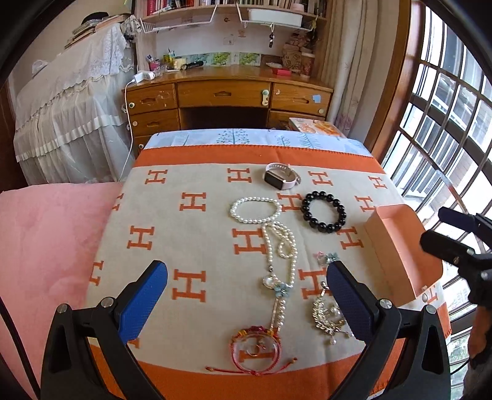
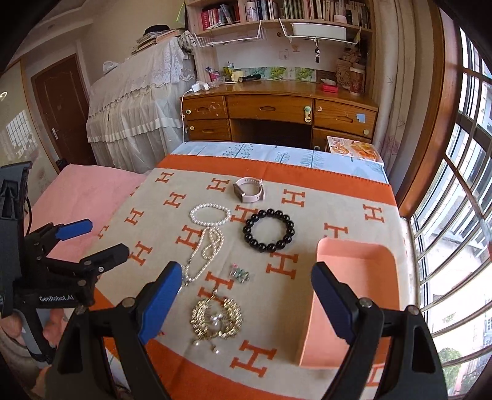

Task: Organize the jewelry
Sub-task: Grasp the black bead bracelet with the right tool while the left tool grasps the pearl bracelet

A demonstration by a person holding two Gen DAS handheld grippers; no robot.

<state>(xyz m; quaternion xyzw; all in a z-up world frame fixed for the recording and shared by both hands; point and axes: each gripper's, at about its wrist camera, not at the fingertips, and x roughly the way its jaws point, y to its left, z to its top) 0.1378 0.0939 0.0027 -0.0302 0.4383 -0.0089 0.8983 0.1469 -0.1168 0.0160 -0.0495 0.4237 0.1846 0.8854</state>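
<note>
Nothing sorted yet, I judge; pink tray [image 2: 353, 255] sits bare on the blanket [image 1: 190, 243]; pearl necklace [image 1: 278, 243], black bracelet [image 1: 323, 214], watch [image 1: 281, 178] all outside it; left gripper [image 1: 246, 303] and right gripper [image 2: 246, 303] hover, fingers spread, holding nothing.

A home bedroom: a wooden desk [image 2: 276, 107] with drawers under packed bookshelves [image 2: 276, 12], a pink bed [image 1: 46, 246], a door [image 2: 58, 107] and barred windows [image 2: 461, 200].

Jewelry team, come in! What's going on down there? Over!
Left gripper open, right gripper open, both empty. Black round-bead bracelet on the orange H-pattern blanket; pink cardboard tray empty. Nothing blocking.
</note>
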